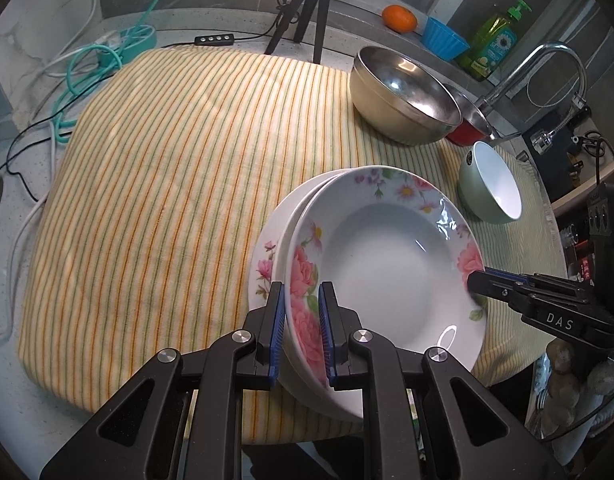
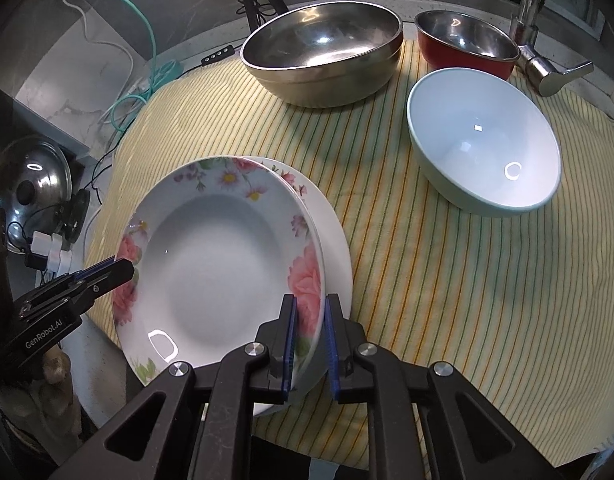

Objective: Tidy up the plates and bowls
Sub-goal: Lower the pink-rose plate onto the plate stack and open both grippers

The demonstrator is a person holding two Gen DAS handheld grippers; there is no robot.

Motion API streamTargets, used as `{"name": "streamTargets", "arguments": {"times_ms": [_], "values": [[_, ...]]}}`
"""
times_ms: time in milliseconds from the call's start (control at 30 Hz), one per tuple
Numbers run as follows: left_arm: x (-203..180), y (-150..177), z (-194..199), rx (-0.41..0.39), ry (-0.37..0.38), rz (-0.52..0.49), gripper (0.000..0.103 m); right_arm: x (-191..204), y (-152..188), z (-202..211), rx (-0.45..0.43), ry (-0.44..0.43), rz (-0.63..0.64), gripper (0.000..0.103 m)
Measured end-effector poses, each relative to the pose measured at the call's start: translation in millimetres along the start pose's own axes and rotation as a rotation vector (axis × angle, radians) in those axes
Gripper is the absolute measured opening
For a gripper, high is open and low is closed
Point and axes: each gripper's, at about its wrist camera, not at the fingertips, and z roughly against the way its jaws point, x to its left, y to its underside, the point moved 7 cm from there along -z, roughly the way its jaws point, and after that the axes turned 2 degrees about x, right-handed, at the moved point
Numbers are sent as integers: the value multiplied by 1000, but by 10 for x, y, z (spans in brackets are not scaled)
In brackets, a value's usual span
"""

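Note:
A floral deep plate point(image 1: 391, 268) rests nested on a second floral plate point(image 1: 267, 264) on the striped cloth point(image 1: 167, 184). My left gripper point(image 1: 301, 320) is shut on the top plate's left rim. My right gripper point(image 2: 310, 332) is shut on its right rim, with the lower plate point(image 2: 335, 232) showing beside it. Each gripper shows in the other's view, the right one point(image 1: 477, 280) and the left one point(image 2: 123, 270). A large steel bowl point(image 2: 323, 52), a red bowl with steel inside point(image 2: 467, 40) and a pale green bowl point(image 2: 483, 140) stand behind.
A tap point(image 1: 547, 68), soap bottle point(image 1: 495, 40), blue cup point(image 1: 443, 38) and orange point(image 1: 399, 18) line the back right. A tripod point(image 1: 307, 4) and cables point(image 1: 103, 56) are at the back left. A pot lid point(image 2: 35, 180) lies left of the cloth.

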Motion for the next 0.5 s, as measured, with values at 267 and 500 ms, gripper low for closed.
{"name": "streamTargets", "arguments": {"times_ms": [267,500], "values": [[-16,9,-7,-3,-21,-29,15,16,11,-6,-2,8,5,16],[30,18,-4,2,-18,-22,15,10,24,-2,-5,-3,-2,16]]}}
